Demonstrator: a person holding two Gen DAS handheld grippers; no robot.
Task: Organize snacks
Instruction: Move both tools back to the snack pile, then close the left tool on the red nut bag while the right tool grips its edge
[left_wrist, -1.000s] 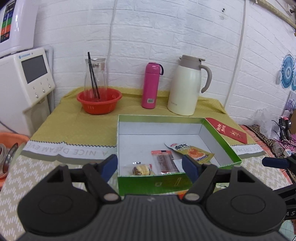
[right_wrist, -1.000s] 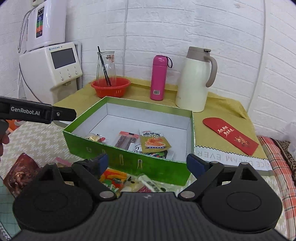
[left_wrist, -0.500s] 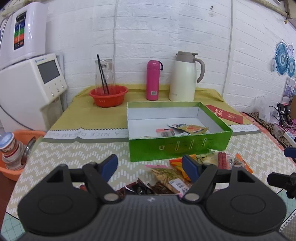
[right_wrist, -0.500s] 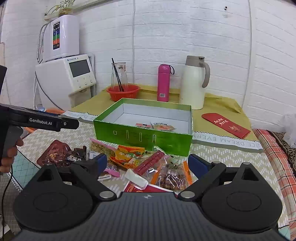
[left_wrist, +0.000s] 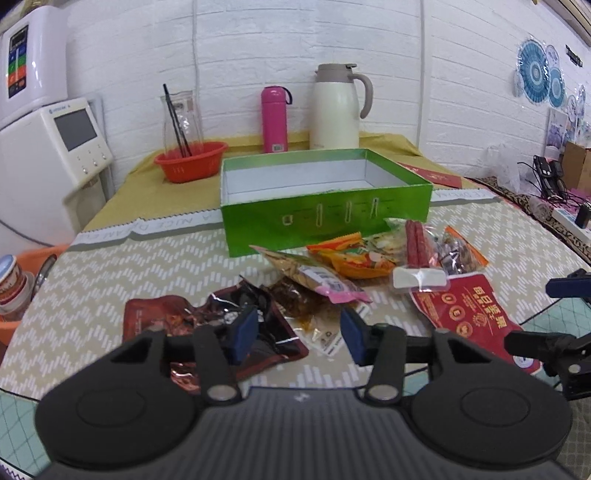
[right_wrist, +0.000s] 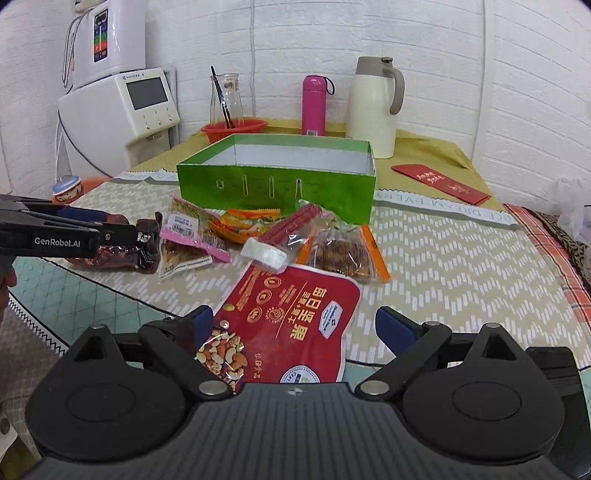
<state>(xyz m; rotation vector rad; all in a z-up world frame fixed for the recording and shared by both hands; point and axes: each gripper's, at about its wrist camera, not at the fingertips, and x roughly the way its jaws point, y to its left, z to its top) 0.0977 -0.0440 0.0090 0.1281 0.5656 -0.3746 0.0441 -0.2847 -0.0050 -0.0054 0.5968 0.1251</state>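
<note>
— Where do our tools stand?

— Our left tool is closing, its blue pads just above the dark foil packet, nothing pinched between them yet. Our right tool is spread wide and empty, the red nut pouch lying flat between and under its pads.

— Which way do the snacks lie from us?

— Ahead and slightly below both tools, heaped on the counter. The foil packet sits straight under our left tool, its long side running across our view; the red pouch runs lengthwise away from our right tool, towards the box. Each hand is nearest its own packet.

— And the goal?

— The green box stands just beyond the heap, open at the top; from here we cannot see its floor.

— How will they handle?

— We judge the foil crinkly and slippery, the pouch smooth and floppy, the clear sausage pack stiffer. The box is rigid cardboard.
</note>
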